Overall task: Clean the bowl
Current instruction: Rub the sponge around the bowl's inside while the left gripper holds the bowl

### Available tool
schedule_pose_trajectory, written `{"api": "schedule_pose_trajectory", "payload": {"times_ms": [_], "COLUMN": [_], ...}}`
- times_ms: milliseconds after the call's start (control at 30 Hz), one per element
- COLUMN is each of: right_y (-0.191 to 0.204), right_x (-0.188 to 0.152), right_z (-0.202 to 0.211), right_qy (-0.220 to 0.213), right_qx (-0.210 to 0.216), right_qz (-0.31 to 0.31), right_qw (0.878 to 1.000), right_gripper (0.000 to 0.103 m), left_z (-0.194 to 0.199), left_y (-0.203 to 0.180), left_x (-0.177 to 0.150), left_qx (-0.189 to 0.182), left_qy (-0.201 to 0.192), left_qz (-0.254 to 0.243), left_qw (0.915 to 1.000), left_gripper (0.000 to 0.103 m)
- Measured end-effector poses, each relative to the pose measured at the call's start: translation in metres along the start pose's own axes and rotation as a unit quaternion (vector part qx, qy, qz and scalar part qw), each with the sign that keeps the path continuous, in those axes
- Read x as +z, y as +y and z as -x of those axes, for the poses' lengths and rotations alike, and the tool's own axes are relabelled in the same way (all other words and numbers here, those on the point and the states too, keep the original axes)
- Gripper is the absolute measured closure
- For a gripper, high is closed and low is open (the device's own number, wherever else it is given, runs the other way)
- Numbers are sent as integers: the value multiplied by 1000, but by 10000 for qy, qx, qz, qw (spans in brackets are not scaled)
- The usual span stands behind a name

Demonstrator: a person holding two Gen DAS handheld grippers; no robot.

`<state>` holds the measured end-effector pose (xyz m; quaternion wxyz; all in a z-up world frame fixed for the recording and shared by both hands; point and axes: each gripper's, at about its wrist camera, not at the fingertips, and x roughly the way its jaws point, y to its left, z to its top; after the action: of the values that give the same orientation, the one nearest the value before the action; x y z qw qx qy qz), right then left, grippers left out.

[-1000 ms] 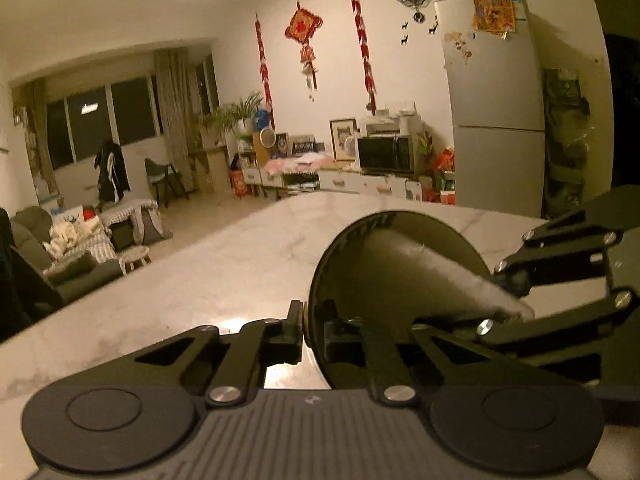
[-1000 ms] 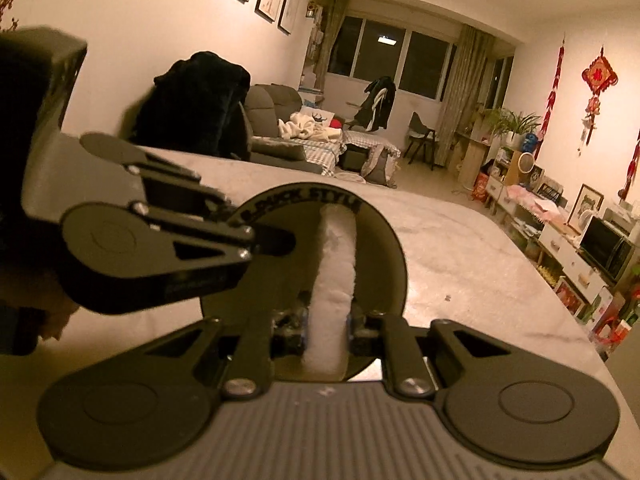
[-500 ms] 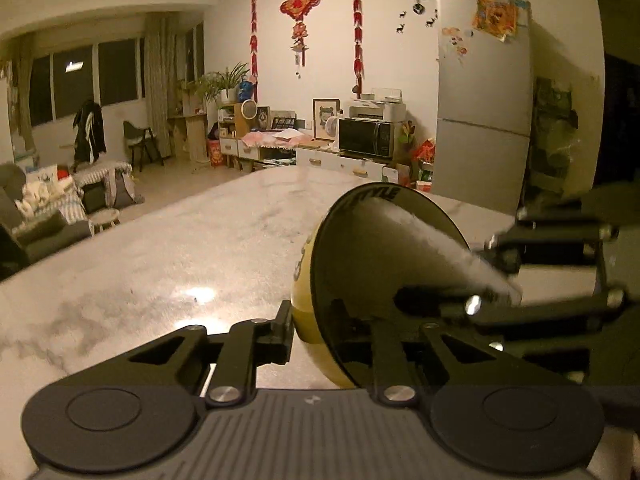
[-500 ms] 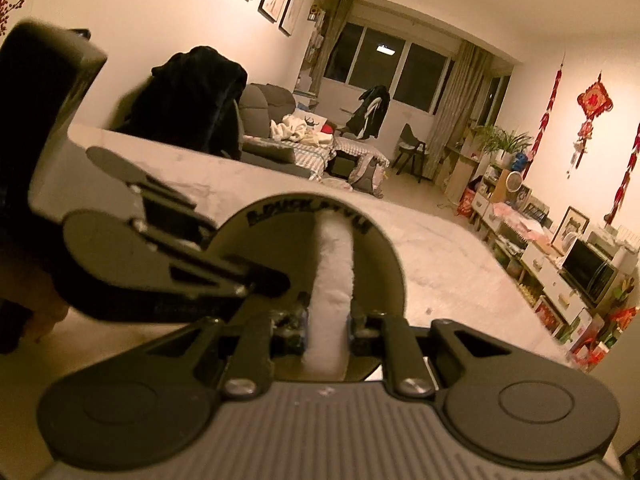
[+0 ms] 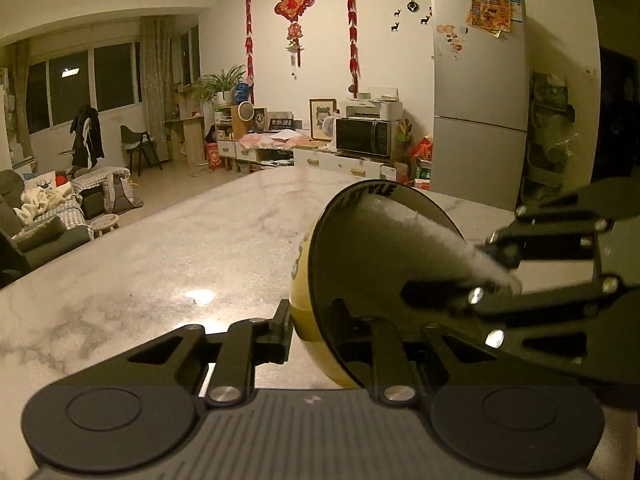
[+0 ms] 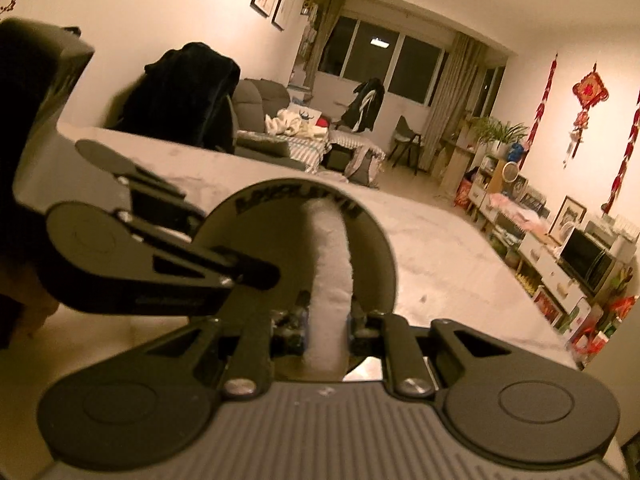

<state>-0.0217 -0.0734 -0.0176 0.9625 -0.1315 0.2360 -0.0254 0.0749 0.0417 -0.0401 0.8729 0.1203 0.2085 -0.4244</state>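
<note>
Bowl (image 5: 384, 264) is held tipped on edge at lower centre-right, rim clamped by left claw (image 5: 316, 328). White cloth (image 6: 330, 280), pinched in right claw (image 6: 330, 328), is pressed lengthwise into the bowl, above the table (image 5: 160, 248).

Bowl (image 5: 360, 280), yellow outside, dark inside, is held tilted on edge; white cloth (image 6: 330, 280) is pressed across its interior.

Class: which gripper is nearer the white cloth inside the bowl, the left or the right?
Right. The right gripper is shut on the white cloth; the left gripper clamps the bowl rim, beside the cloth.
</note>
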Motion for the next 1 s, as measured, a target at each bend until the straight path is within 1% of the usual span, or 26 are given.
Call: {"api": "schedule_pose_trajectory", "payload": {"times_ms": [133,367,500,533,600,733,867,1000], "right_y": [1,-7,-7,-6,-5,0,-2,-1], "right_x": [7,20,9,1,-3,-1,8,5], "right_z": [2,10,2,4,1,2,8,5], "right_qy": [-75,-339,-146,-91,-32,-80,-250,-189], "right_qx": [-103,-395,-309,-257,-157,-181,-341,-269], "right_qz": [121,275,188,149,61,213,296,253], "right_qw": [9998,9983,9992,9995,9999,9996,9987,9991], "right_gripper": [86,86,86,86,86,85,85,86], "left_z": [-1,-3,-4,-4,-5,-4,-5,-6], "left_y": [-1,-2,-5,-5,-5,2,1,2], "left_x": [0,-1,-2,-2,-3,-4,-4,-4], "left_qx": [-13,-40,-74,-78,-110,-179,-180,-203], "left_qy": [60,129,171,177,198,246,259,294], "left_qz": [-35,-60,-151,-159,-115,23,30,23], "left_qw": [10000,9999,9997,9997,9997,9995,9995,9994], "left_gripper": [79,76,74,74,74,74,73,72]}}
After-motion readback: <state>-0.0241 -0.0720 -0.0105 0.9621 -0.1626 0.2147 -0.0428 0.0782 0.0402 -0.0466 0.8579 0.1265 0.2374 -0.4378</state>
